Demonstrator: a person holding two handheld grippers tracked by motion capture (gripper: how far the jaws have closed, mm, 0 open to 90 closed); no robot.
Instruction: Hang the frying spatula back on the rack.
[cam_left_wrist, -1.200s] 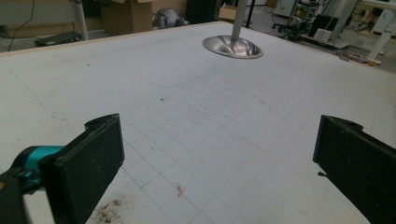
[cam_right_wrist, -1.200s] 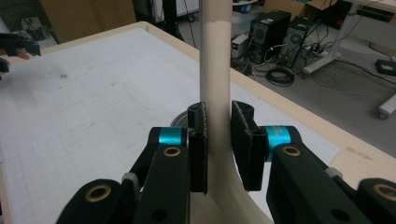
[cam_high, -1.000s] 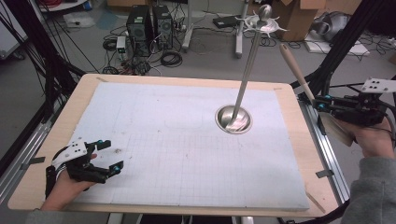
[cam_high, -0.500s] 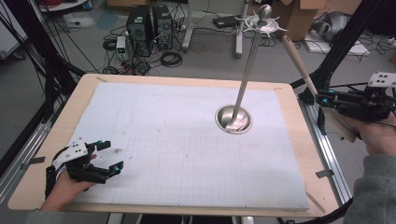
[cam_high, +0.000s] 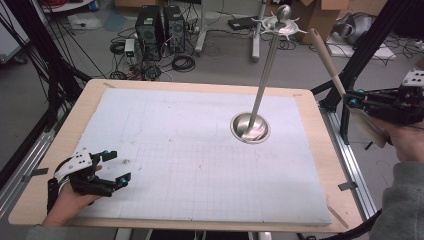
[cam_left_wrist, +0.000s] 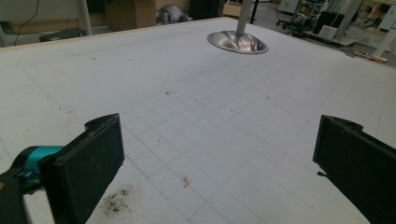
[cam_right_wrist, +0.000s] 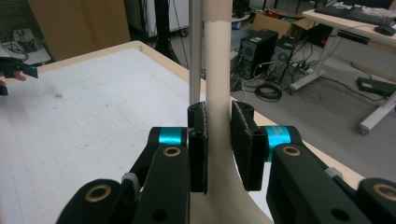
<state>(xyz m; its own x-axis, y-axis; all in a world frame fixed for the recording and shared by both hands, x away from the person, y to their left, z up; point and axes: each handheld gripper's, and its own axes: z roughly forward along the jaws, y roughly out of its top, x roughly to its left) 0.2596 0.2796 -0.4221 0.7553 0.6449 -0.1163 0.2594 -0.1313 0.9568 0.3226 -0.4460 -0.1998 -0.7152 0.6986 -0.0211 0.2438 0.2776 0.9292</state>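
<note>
A metal stand rises from a round base (cam_high: 250, 127) on the white mat, its thin pole (cam_high: 265, 75) topped by a hooked crown (cam_high: 280, 20). Off the table's right edge, my right gripper (cam_high: 352, 100) is shut on a long wooden utensil (cam_high: 327, 60) whose handle slants up toward the crown without touching it. In the right gripper view the pads clamp the pale handle (cam_right_wrist: 218, 70), with the pole (cam_right_wrist: 196, 46) just behind. My left gripper (cam_high: 117, 166) rests at the mat's front left, open with nothing between its jaws (cam_left_wrist: 219, 163). The base (cam_left_wrist: 238, 42) lies far ahead of it.
The white gridded mat (cam_high: 190, 150) covers a wooden tabletop (cam_high: 320, 150). Black frame posts (cam_high: 370, 45) stand beside the right edge. Computers and cables (cam_high: 160, 30) lie on the floor beyond the table. A person's grey sleeve (cam_high: 400, 200) enters at the lower right.
My right gripper and the wooden utensil have shifted slightly up and to the right in the high view. The left gripper has stayed where it was.
</note>
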